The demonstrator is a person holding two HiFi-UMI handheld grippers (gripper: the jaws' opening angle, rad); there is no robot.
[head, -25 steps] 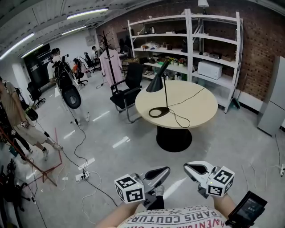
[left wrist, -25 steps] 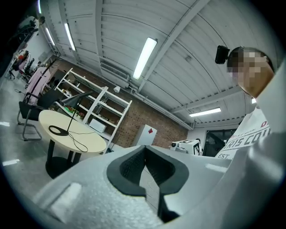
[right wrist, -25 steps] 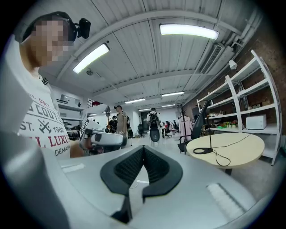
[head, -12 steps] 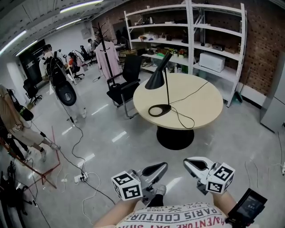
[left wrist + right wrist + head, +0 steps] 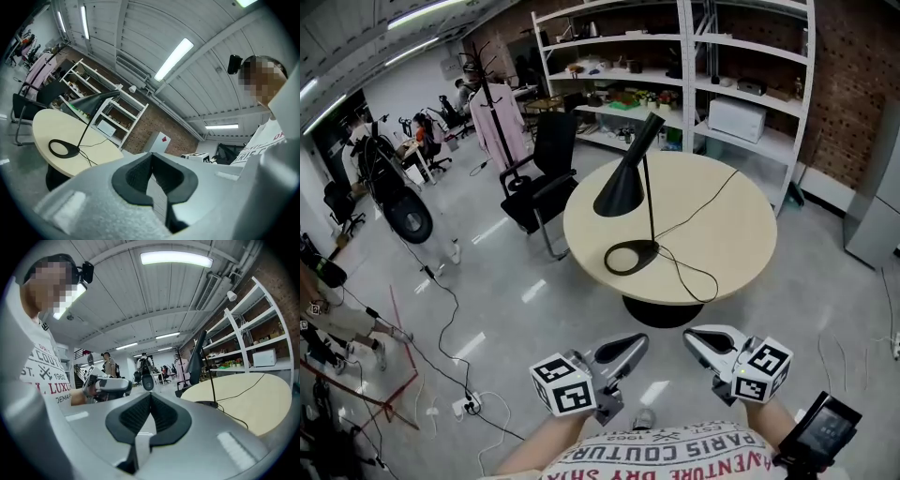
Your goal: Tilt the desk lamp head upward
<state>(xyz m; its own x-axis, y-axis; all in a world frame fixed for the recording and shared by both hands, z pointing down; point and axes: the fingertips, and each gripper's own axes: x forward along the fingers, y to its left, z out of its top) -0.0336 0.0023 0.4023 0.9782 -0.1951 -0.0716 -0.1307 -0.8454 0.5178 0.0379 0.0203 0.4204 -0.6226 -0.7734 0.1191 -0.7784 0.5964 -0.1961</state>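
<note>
Found the desk lamp upright on the round worktop, toward its near-left part, with the ring base flat on the top and a thin stem rising from it. Noted the lamp head, a black cone, canted with its wide mouth down and to the left and its narrow end high above the stem; judged the tilting not yet begun. Traced the cord looping slack off the base toward the near edge, then off across the top to the far side; judged it loose enough not to resist a tilt of the head alone.

Held the left gripper and the right gripper low, side by side before the torso, well apart from the worktop, with bare floor between. Kept both pointed roughly level toward the lamp, probably a carrying pose suited to an approach rather than a reach. Read pads pressed together on the left, nothing between them; read the same on the right.

Could not make out the joint between head and stem, too small from here. Judged a lift under the cone's low rim the likely way up, with jaws parted first for any pinch on that rim. Judged the light base apt to slide or tip unless steadied by the other gripper.
</note>
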